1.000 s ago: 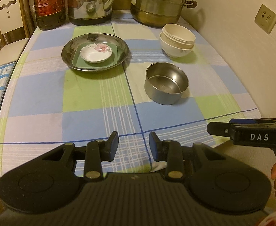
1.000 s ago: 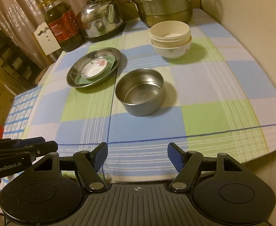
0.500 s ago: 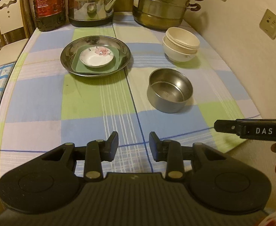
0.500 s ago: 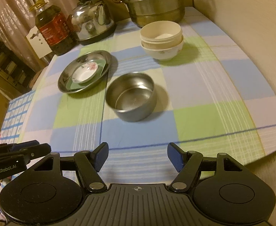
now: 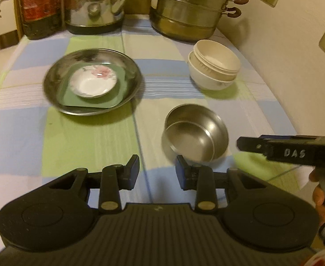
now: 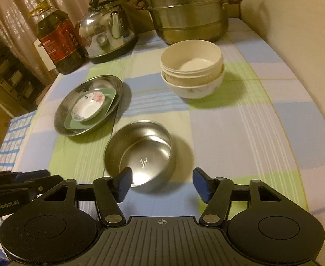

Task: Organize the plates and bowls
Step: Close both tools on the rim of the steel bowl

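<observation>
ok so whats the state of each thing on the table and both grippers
steel bowl: upright, empty, apart from stacks
white bowls: nested, upright
steel plate: holds green plate, floral saucer
floral saucer: topmost, empty
left gripper: open, empty
right gripper: open, at steel bowl's near rim

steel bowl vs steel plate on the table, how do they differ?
The round stainless steel bowl is deep with steep walls; the wide stainless steel plate is shallow and broader. The bowl is empty; the plate holds a green square dish with a small white floral saucer on top. The bowl sits nearest the open right gripper; the plate lies farther back and to the left. Both are shiny metal and stand upright on the checked tablecloth.
</observation>
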Tool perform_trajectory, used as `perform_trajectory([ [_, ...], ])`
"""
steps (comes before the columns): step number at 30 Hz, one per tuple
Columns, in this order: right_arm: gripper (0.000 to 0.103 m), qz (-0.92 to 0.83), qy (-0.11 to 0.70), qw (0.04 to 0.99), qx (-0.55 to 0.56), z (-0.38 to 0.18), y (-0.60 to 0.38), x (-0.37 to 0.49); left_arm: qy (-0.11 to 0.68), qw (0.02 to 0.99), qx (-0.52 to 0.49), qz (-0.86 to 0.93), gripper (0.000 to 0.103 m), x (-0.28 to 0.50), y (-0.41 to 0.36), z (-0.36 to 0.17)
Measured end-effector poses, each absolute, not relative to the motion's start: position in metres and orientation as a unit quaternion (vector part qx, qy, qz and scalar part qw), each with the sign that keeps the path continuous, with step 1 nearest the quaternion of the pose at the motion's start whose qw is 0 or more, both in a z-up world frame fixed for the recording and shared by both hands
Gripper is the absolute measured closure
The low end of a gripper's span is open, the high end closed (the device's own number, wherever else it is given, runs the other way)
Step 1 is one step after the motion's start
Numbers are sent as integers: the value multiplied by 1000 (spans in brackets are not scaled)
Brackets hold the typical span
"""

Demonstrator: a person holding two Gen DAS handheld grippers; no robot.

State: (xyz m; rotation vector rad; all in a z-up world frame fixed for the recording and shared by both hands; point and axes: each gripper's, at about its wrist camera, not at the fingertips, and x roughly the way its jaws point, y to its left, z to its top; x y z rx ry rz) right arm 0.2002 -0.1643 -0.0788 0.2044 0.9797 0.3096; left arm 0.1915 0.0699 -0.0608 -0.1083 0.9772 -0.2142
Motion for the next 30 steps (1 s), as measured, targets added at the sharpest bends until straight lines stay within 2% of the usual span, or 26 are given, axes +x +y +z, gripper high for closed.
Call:
perform_trajectory([
  [10,50,178,488,851,76,-104,-159,238,499,859,-57,-102,72,236,45,-91],
  [16,64,184,496,845,72,-116,-156,250,507,855,-43,-98,73,249,35,-103],
  [21,78,183,498,844,76,-122,-157,256,517,849,-49,-94,81,256,34,-110],
  [25,85,184,497,845,76,-122,-157,256,522,847,-50,-92,88,258,34,-113],
  [27,92,184,497,845,76,-123,-158,256,523,846,-50,-92,91,258,33,-114],
  [30,95,184,496,846,75,-123,-158,255,523,846,-50,-93,93,257,31,-114],
])
